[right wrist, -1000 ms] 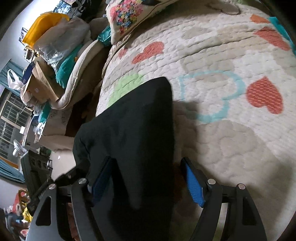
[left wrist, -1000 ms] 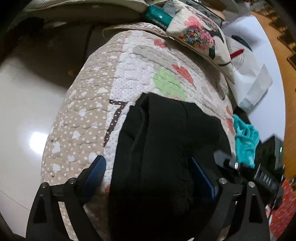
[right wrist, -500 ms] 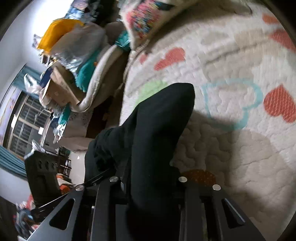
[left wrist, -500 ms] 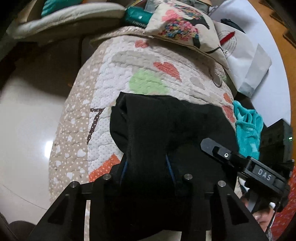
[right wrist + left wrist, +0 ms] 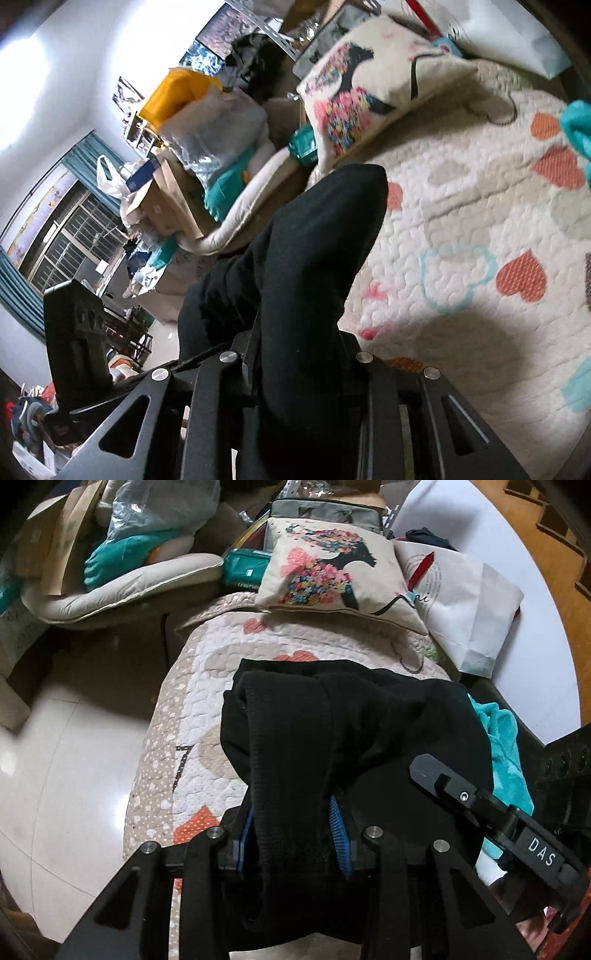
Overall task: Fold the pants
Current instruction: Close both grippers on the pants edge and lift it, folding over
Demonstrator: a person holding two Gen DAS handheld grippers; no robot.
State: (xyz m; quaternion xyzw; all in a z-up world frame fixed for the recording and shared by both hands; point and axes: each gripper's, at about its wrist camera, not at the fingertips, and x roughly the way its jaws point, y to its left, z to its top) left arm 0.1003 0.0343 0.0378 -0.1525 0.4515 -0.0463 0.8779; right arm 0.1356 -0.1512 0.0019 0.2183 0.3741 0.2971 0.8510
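Note:
The black pants are bunched and folded over, lifted above a quilted heart-print bedspread. My left gripper is shut on a thick fold of the pants, its blue pads pressed on both sides. My right gripper is shut on another fold of the same pants, which hang up and away from it over the bedspread. The right gripper's black body also shows at the right of the left wrist view.
A floral cushion and a white paper bag lie at the bed's far end. A teal cloth lies on the right. Cluttered boxes and bags stand beside the bed. Shiny tiled floor lies left of it.
Both grippers went from open around the pants to shut on them. They have since lifted the fabric off the bedspread, and the views have tilted up toward the far end of the bed.

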